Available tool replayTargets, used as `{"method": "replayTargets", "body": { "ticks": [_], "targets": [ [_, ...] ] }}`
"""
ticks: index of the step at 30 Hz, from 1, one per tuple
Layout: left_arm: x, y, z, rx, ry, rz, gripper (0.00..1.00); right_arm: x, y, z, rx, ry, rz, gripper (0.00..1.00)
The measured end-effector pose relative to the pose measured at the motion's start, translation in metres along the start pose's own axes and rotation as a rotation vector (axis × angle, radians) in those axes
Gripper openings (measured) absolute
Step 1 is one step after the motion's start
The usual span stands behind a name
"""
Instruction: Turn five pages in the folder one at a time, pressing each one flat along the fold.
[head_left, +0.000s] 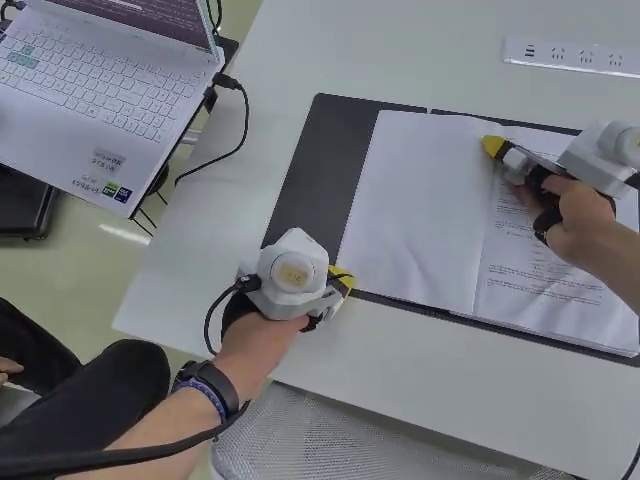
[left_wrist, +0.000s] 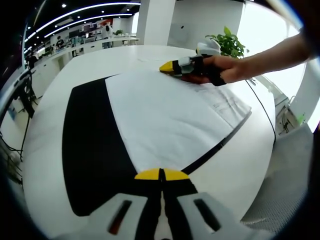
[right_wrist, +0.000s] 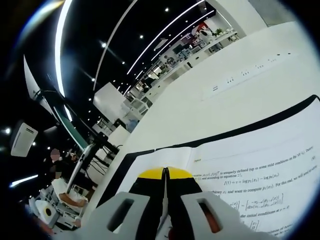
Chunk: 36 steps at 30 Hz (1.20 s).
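Flat black folder (head_left: 318, 170); white paper pages (head_left: 420, 215), one black-printed; white plastic left claw (head_left: 342, 281) and right claw (head_left: 492, 147), yellow-tipped.

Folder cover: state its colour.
The cover is black, best seen in the head view.

My head view is bright and even, with soft shadows on the white table (head_left: 400, 50). My gripper views bow at the edges; ceiling light strips (right_wrist: 62, 35) glare in the right one.

Folder (head_left: 315, 170) right edge cut off; page print (head_left: 528, 245) too small.
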<state>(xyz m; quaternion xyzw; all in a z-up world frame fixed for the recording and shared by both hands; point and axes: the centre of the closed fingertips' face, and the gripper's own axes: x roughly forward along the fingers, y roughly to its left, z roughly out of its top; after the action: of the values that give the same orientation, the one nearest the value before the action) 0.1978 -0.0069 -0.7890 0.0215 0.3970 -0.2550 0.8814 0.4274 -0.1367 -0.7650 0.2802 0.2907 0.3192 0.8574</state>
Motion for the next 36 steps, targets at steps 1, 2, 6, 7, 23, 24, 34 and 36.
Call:
{"method": "replayTargets", "body": {
  "ticks": [1, 2, 6, 7, 23, 24, 34, 36],
  "targets": [
    [0.000, 0.000, 0.000, 0.000, 0.000, -0.001, 0.00, -0.002, 0.002, -0.002, 0.001, 0.003, 0.004, 0.00],
    [0.000, 0.000, 0.000, 0.000, 0.000, -0.001, 0.00, -0.006, 0.008, -0.004, 0.006, 0.007, 0.011, 0.00],
    [0.000, 0.000, 0.000, -0.001, 0.001, -0.002, 0.00, -0.017, 0.024, -0.014, 0.000, 0.039, 0.051, 0.00],
    [0.000, 0.000, 0.000, -0.001, 0.001, -0.002, 0.00, -0.019, 0.026, -0.016, -0.002, 0.043, 0.054, 0.00],
    [0.000, 0.000, 0.000, -0.005, -0.004, -0.004, 0.00, -0.043, 0.026, -0.049, -0.025, 0.098, 0.108, 0.00],
    [0.000, 0.000, 0.000, -0.005, -0.004, -0.004, 0.00, -0.047, 0.029, -0.052, -0.025, 0.097, 0.109, 0.00],
    [0.001, 0.000, 0.000, 0.022, 0.011, -0.030, 0.00, -0.070, 0.050, -0.076, -0.027, 0.123, 0.136, 0.00],
    [0.001, -0.001, -0.001, 0.022, 0.011, -0.028, 0.00, -0.073, 0.051, -0.078, -0.020, 0.123, 0.138, 0.00]
  ]
}}
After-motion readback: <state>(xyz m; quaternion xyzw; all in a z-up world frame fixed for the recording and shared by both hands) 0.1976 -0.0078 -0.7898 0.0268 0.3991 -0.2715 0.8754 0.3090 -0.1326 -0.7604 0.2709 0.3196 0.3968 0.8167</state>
